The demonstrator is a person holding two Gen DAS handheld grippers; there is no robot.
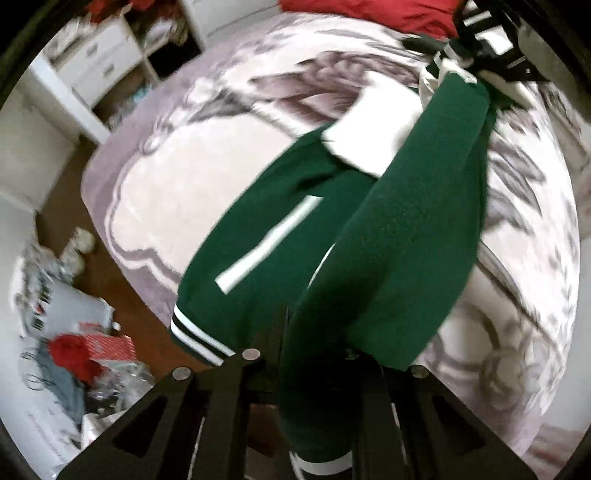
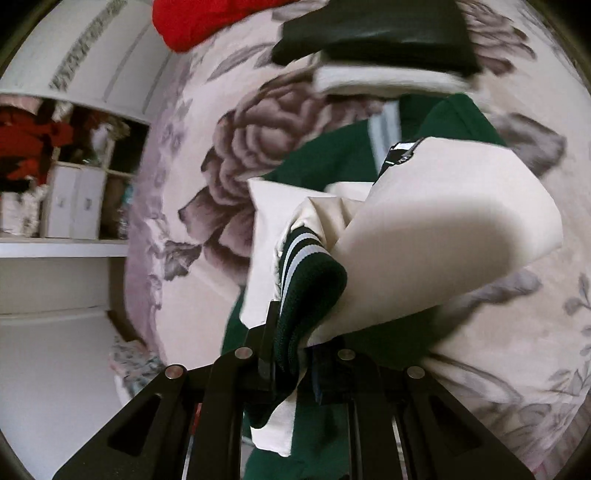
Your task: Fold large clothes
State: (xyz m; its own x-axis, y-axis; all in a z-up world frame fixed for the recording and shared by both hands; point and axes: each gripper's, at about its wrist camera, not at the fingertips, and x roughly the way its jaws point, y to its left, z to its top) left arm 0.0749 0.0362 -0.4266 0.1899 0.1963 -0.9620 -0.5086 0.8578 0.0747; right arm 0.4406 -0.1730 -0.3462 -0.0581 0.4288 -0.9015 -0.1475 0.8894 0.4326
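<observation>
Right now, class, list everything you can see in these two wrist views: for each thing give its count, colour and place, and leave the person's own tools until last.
Green and cream varsity jacket: one, dark green body, cream sleeve, striped cuffs; lifted over the bed, held at both ends.
Floral plush blanket: one, pale pink with grey roses; covers the bed.
Red cloth: one, red; at the bed's far edge.
Folded dark garment: one, black; far side of the bed, on a white layer.
White cube shelf: one, white; beside the bed.
Floor clutter: several, mixed white, red, grey; on the brown floor.
Left hand-held gripper: one, black; shut on the green fabric.
Right hand-held gripper: one, black; shut on the striped cuff.
</observation>
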